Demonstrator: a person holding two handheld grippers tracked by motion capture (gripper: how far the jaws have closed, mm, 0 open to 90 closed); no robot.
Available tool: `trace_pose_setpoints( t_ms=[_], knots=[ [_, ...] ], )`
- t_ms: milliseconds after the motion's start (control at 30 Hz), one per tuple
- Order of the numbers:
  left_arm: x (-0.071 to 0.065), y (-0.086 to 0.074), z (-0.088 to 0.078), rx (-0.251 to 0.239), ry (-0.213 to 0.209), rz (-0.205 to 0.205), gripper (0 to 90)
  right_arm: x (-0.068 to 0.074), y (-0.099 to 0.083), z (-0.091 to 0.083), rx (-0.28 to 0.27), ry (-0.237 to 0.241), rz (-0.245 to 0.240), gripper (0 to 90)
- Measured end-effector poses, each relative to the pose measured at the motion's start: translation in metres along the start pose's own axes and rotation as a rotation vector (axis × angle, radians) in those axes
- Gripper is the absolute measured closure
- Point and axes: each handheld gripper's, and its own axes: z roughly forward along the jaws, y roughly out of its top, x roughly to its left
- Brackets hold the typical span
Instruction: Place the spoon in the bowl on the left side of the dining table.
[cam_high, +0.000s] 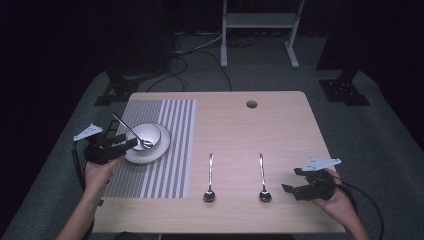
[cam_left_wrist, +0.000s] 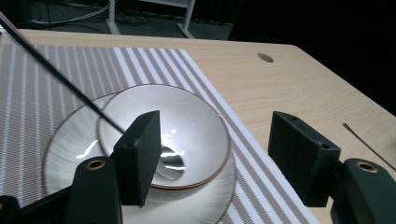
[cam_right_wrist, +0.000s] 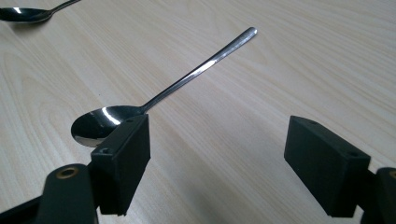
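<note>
A white bowl (cam_high: 147, 132) stands on a white plate (cam_high: 161, 146) on a striped placemat (cam_high: 172, 160) at the table's left. A spoon (cam_high: 131, 131) rests in the bowl, its handle leaning up and to the left. My left gripper (cam_high: 122, 136) is open at the plate's left edge. In the left gripper view the bowl (cam_left_wrist: 196, 116) and spoon handle (cam_left_wrist: 56, 74) lie beyond my open left gripper (cam_left_wrist: 217, 140), nothing held. My right gripper (cam_high: 291, 180) is open just right of a spoon (cam_high: 262, 177). That spoon (cam_right_wrist: 187, 79) lies flat ahead of my right gripper (cam_right_wrist: 217, 140).
A second loose spoon (cam_high: 210, 177) lies on the bare wood between the placemat and the right spoon, bowl end towards me. A round hole (cam_high: 251, 104) sits near the table's far edge. A white stand's legs (cam_high: 257, 30) rise beyond the table.
</note>
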Motion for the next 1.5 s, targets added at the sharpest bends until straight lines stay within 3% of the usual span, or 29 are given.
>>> trace_pose_setpoints(
  t_ms=[167,300,967,1500],
  knots=[
    [-0.01,-0.002,0.003,0.008,-0.013,0.017,30.2,-0.001,-0.002,-0.001,-0.003,-0.002,0.006,21.2],
    [-0.02,-0.004,0.007,0.026,0.007,0.05,25.4,-0.001,-0.003,-0.002,-0.007,-0.002,0.008,21.2],
    [-0.077,-0.013,0.03,0.086,-0.114,0.158,18.4,0.0,-0.003,-0.004,-0.016,0.004,0.013,21.2],
    [-0.107,-0.024,0.056,0.123,-0.189,0.175,16.5,0.0,-0.004,-0.004,-0.012,0.005,0.018,21.2]
  ],
)
